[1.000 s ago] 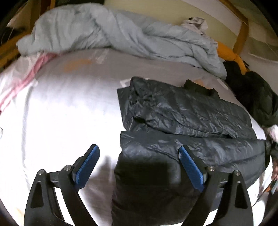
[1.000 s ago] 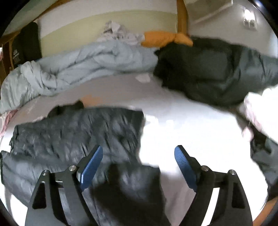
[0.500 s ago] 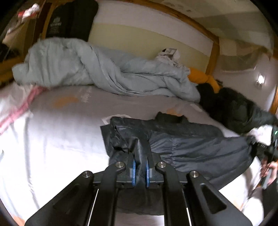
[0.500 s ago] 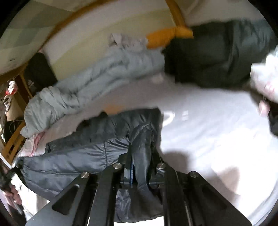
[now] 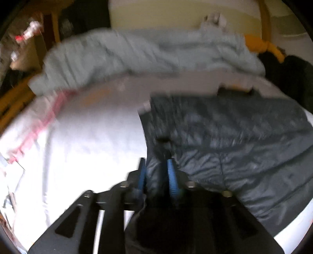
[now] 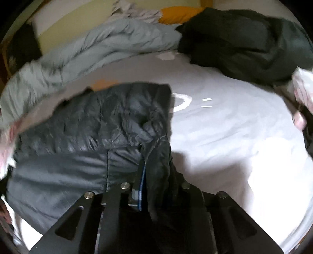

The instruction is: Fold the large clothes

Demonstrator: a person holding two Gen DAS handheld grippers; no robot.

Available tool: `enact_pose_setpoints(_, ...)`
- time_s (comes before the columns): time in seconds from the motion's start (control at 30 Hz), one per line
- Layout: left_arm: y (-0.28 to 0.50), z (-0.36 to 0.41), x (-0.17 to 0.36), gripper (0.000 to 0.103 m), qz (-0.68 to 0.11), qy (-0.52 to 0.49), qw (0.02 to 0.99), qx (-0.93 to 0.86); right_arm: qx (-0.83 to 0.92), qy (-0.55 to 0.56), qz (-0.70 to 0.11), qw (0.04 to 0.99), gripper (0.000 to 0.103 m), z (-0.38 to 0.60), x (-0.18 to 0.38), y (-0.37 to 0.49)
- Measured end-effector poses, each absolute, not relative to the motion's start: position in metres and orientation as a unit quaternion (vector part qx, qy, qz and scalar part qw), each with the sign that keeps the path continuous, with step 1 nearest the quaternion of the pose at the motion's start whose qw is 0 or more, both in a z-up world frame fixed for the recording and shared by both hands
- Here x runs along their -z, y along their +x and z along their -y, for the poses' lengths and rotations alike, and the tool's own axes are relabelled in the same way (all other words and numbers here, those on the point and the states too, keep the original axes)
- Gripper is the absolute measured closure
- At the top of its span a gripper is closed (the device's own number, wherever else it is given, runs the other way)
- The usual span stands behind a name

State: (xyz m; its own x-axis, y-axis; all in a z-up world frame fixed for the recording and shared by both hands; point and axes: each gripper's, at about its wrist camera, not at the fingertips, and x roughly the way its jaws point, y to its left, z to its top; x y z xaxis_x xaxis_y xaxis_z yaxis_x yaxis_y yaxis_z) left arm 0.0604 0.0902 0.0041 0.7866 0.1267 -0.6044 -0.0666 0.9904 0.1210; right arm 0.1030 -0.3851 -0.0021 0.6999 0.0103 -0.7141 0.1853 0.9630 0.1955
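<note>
A dark grey puffer jacket (image 5: 225, 132) lies spread on the white bed sheet (image 5: 88, 146). My left gripper (image 5: 156, 175) has a bunched fold of the jacket's near left edge between its blue pads. Those jaws are opening, with the fabric still filling the gap. In the right wrist view the jacket (image 6: 88, 127) lies left of centre. My right gripper (image 6: 156, 175) holds its near right corner. Its jaws are opening too, and the cloth drapes over and hides the right finger. Both views are blurred.
A pale blue duvet (image 5: 137, 52) is heaped along the far side of the bed. A dark green coat (image 6: 244, 39) and an orange pillow (image 6: 180, 14) lie at the far right. Pink and white cloth (image 6: 303, 88) sits at the right edge. Wooden bed frame (image 5: 11, 101) runs on the left.
Both grippers went from wide open over the jacket's near edge to pinched on it. Their pads now stand a little further apart with fabric still between. Both views have shifted.
</note>
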Motion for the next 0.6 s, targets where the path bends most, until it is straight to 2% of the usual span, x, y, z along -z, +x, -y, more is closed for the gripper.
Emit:
enact_pose_setpoints(0.03, 0.051, -0.09, -0.015, 0.043, -0.298, 0.046, 0.952, -0.049, 0.046, 0.132, -0.363, 0.921, 0.075, 0.388, -0.007, 0.093)
enact_pose_setpoints(0.1, 0.025, -0.091, -0.04, 0.019, -0.238, 0.028, 0.97, -0.037, 0.049, 0.121, -0.315, 0.94, 0.057, 0.384, -0.025, 0.074)
enact_pose_setpoints(0.13, 0.013, -0.09, -0.05, 0.017, -0.213, 0.017, 0.976, -0.026, 0.053, 0.109, -0.283, 0.952, 0.036, 0.38, -0.035, 0.063)
enact_pose_setpoints(0.17, 0.004, -0.088, -0.058, 0.017, -0.195, 0.009, 0.981, -0.005, 0.056, 0.097, -0.252, 0.961, 0.027, 0.375, -0.043, 0.053)
enact_pose_setpoints(0.3, -0.021, -0.071, -0.063, 0.016, -0.177, 0.017, 0.982, 0.06, 0.013, 0.067, -0.197, 0.978, 0.027, 0.352, -0.062, 0.025)
enact_pose_setpoints(0.47, -0.034, -0.03, -0.029, 0.016, -0.227, 0.11, 0.961, 0.113, -0.057, 0.014, -0.235, 0.97, 0.023, 0.312, -0.046, 0.013)
enact_pose_setpoints(0.6, -0.032, -0.002, -0.011, 0.008, -0.254, 0.164, 0.942, 0.142, -0.062, -0.069, -0.26, 0.961, 0.022, 0.272, -0.02, 0.008)
